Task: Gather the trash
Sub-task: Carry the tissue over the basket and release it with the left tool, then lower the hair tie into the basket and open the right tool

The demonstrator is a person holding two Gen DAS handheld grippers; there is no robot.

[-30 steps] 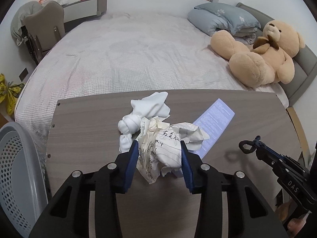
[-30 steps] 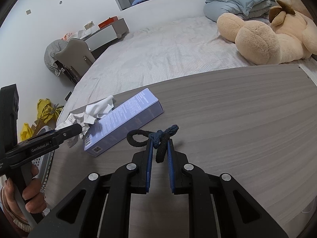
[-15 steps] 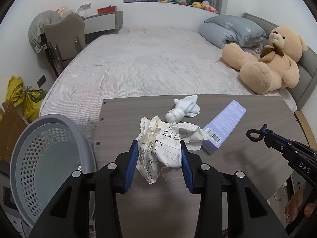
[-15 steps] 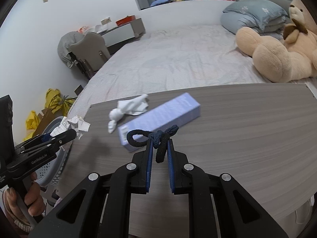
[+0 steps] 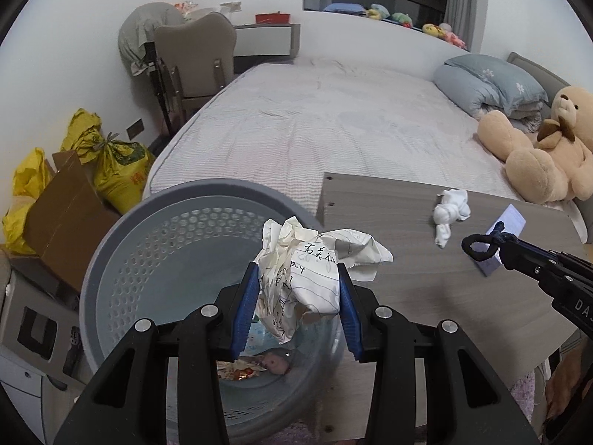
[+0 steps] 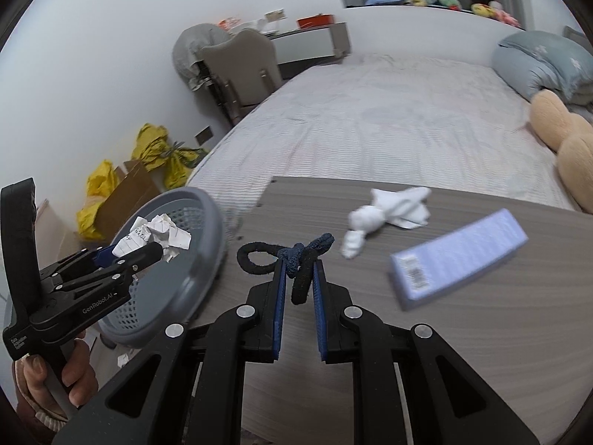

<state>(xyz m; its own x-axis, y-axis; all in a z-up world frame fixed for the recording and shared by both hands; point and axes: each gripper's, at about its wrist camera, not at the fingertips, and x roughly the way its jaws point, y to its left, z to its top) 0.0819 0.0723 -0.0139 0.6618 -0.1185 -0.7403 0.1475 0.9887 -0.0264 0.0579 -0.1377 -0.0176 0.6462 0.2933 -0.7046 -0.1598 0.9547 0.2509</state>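
My left gripper (image 5: 296, 282) is shut on a crumpled ball of lined paper (image 5: 311, 263) and holds it over the grey perforated trash basket (image 5: 122, 244), which has some scraps at its bottom. From the right wrist the same paper ball (image 6: 155, 233) hangs above the basket (image 6: 211, 244). My right gripper (image 6: 299, 270) is shut on a dark blue knotted cord (image 6: 296, 256), held above the wooden table (image 6: 444, 333). On the table lie a knotted white tissue (image 6: 385, 215) and a pale blue box (image 6: 459, 256).
The basket stands off the table's left end. Beyond it are a cardboard box (image 5: 63, 215) and yellow bags (image 5: 111, 159). A bed (image 5: 333, 118) with a teddy bear (image 5: 545, 159) lies behind the table. A hand (image 6: 52, 374) grips the left tool.
Both grippers swung left: the paper ball went from above the table to above the basket, and the cord moved towards the table's left end. Neither grip changed.
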